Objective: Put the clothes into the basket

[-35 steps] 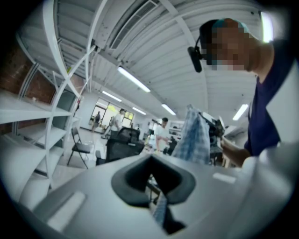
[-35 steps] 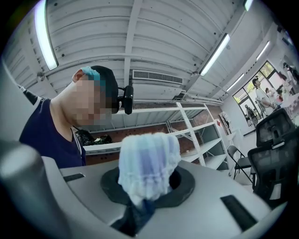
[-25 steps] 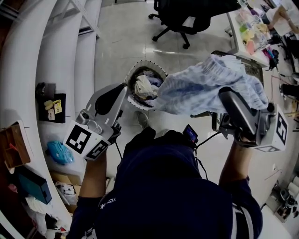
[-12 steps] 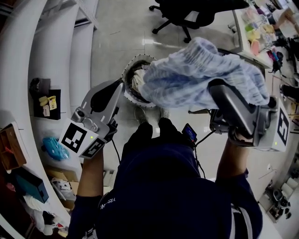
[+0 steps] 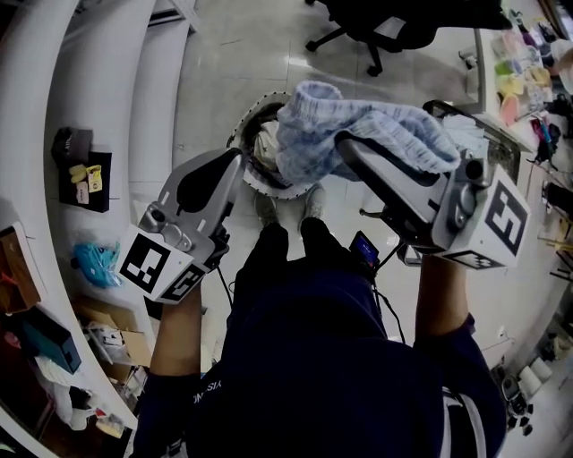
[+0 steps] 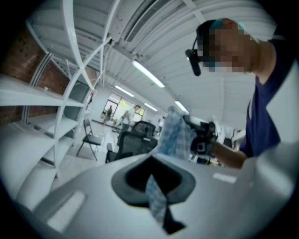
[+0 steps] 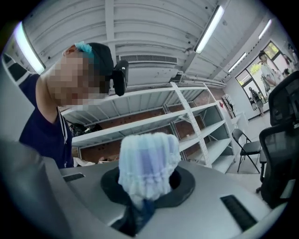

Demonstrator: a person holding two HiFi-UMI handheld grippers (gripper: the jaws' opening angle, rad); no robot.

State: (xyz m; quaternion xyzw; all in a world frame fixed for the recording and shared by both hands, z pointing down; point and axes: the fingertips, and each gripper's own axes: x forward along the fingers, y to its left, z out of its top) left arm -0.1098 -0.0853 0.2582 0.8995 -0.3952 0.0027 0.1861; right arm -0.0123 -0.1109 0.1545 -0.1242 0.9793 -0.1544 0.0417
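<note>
A round basket [image 5: 260, 186] stands on the floor in front of my feet, with light clothes [image 5: 267, 143] in it. My right gripper [image 5: 345, 143] is shut on a bunched blue-and-white garment [image 5: 367, 125], which hangs over the basket's right side. In the right gripper view the garment [image 7: 147, 165] bulges up out of the gripper [image 7: 140, 205]. My left gripper [image 5: 237, 163] sits at the basket's left edge. In the left gripper view its jaws [image 6: 150, 179] are together, with a narrow strip of blue checked fabric [image 6: 157, 203] caught between them.
White shelving [image 5: 98, 80] runs along the left, with boxes and a blue bag [image 5: 91, 264] below it. A black office chair [image 5: 403, 18] stands beyond the basket. A table with colourful items [image 5: 519, 76] and a metal frame [image 5: 488, 134] are at the right.
My right gripper has swung left and down with the garment, which now covers part of the basket. The left gripper has dropped a little.
</note>
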